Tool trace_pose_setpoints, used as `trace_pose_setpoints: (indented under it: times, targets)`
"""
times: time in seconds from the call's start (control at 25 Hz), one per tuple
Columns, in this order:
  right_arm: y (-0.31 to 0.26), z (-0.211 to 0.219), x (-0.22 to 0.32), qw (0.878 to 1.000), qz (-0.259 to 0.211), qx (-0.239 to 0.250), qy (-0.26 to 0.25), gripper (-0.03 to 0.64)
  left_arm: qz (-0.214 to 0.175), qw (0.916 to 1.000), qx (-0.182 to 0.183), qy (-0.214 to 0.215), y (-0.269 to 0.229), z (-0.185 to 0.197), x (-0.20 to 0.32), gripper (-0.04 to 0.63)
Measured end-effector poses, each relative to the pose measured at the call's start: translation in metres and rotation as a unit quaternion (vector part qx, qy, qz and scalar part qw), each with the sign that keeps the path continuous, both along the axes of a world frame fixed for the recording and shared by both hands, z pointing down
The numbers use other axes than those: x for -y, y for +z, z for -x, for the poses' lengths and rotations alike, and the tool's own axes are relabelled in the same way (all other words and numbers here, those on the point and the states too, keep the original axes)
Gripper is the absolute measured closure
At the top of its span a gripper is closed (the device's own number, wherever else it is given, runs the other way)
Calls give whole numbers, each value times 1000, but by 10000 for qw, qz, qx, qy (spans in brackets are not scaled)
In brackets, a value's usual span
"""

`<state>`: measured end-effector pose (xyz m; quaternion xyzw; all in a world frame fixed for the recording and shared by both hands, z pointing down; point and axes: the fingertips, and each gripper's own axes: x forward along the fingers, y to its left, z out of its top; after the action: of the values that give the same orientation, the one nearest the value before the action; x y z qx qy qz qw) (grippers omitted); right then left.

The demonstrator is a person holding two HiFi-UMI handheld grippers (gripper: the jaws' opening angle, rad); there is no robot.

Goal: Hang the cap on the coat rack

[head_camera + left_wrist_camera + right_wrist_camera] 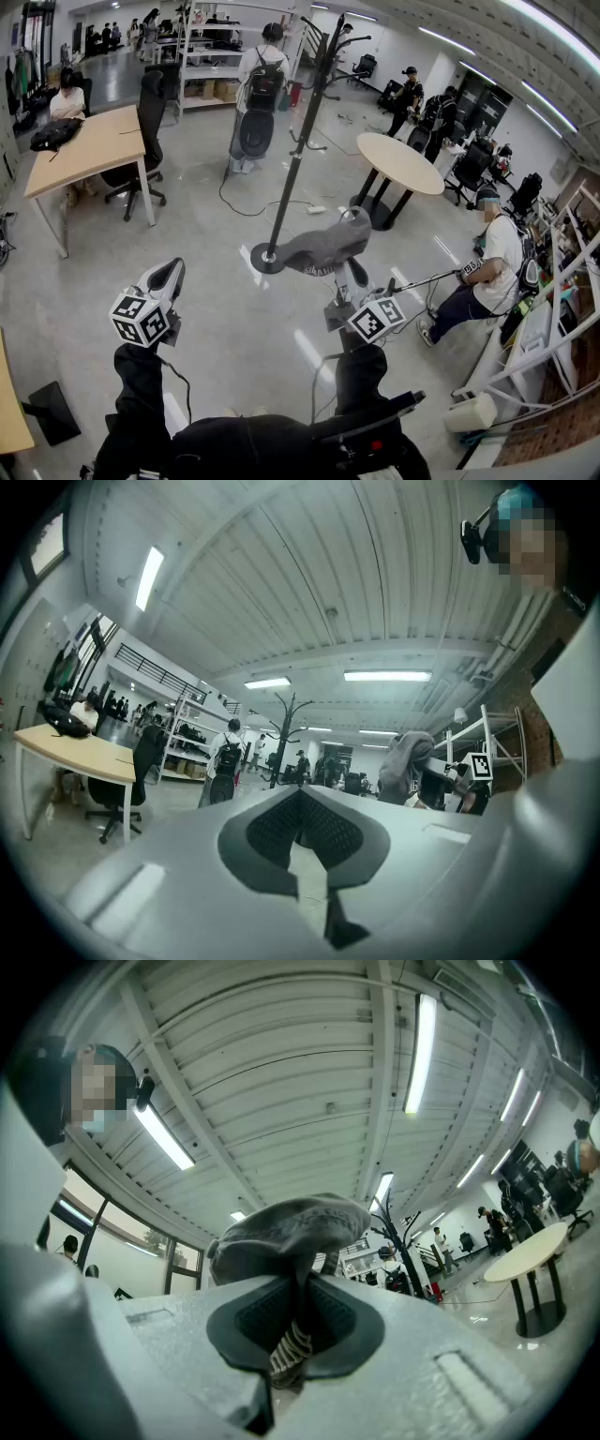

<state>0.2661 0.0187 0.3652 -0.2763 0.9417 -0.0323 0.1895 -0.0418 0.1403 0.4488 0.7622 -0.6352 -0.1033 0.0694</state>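
Glossy grey floor (234, 328) spreads across a large open workshop with strip lights on a ribbed white ceiling. One soft grey fabric cap (323, 248) is in the scene, held up in the air in front of the person. Its crown is crumpled and sagging, with lines of stitching running over it. In the right gripper view, a pale-and-dark striped band at its edge hangs down between the dark ridged pads. The right gripper (302, 1297) is clamped on that edge, its jaws almost together with only the cloth between them, and it tilts a little upward. The left gripper (300, 803) points level off to the side, jaws closed at the tips with nothing between them. There are two grippers in all, and each carries one white cube with black square markers. One tall black metal coat rack (298, 155) stands on a round base beyond the cap, with curved hooks at its top. The cap is clear of the rack and rests on none of its hooks. One round cream-topped table (403, 161) stands past the rack to the right. One rectangular light-wood desk (89, 150) stands to the left.
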Motion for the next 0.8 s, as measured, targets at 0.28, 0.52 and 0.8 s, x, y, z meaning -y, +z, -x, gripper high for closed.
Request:
trace_pose_setpoints:
  times: [0.28,0.52,0.8]
  targets:
    - [6,6,-17,9999,16,23,110,598,-7,9999,8,117,7,8,-14,595]
    - [1,9,-26,9998,67,164,125,597,-39,9996,-22,274,7,7,-21,595]
    - [6,16,-36,9997,17,71,213,597,-12,9992,-41,390,18,12,-20,595]
